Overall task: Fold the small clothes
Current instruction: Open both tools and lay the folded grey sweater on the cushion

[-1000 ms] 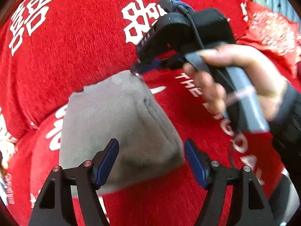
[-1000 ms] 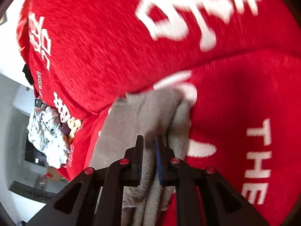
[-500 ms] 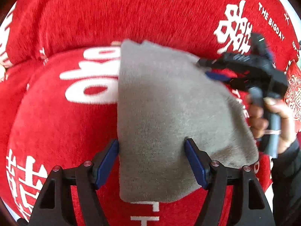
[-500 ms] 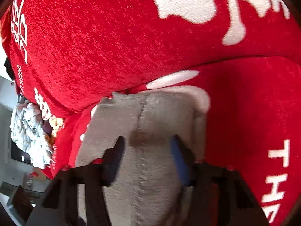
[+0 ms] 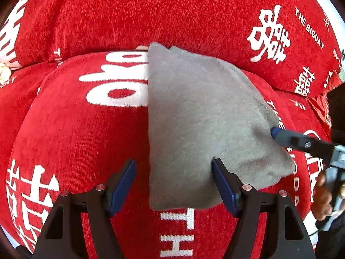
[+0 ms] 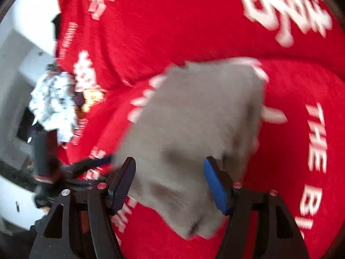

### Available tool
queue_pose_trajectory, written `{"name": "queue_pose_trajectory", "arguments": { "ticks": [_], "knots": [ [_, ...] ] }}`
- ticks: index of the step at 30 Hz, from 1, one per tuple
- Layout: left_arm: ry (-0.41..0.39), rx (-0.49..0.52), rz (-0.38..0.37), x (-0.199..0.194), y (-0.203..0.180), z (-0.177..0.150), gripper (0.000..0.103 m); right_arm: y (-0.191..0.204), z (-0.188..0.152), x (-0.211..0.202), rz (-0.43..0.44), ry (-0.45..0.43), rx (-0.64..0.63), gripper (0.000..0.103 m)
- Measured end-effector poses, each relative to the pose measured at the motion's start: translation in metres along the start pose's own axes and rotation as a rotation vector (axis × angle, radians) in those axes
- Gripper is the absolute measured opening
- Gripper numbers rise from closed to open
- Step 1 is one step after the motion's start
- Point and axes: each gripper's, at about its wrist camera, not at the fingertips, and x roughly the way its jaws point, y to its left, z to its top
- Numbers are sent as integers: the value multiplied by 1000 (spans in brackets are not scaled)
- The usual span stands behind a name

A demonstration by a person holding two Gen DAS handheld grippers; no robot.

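A small grey garment [image 5: 200, 118] lies folded flat on a red cushion cover [image 5: 75, 140] with white lettering. My left gripper [image 5: 173, 179] is open and empty, its blue pads straddling the garment's near edge just above it. The right gripper's tip [image 5: 275, 132] shows at the garment's right edge in the left wrist view. In the right wrist view, which is blurred, the right gripper [image 6: 169, 179] is open over the same grey garment [image 6: 194, 129] and holds nothing.
A red back cushion [image 5: 172, 15] rises behind the garment. A heap of white patterned clothes [image 6: 54, 101] lies at the far left end of the sofa. The left gripper's handle [image 6: 45, 151] shows at the left.
My right gripper was shut on the grey garment; it has opened, let go and pulled back. The garment now lies flat, folded over. My left gripper shifted to the garment's near edge.
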Motion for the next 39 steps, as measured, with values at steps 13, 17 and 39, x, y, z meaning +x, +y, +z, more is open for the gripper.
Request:
{"name": "queue_pose_trajectory", "arguments": {
  "ticks": [13,17,39],
  "knots": [
    [-39,18,55,-12,2,-4,73,61,-55,-12,-92,-81,-112,76],
    [-25,30,59,-7,4,-12,73,35,-63,-6,-121,-84,-27,74],
    [8,-34,16,-3,30,43,73,21,-27,-51,-289,-162,11,80]
  ]
}}
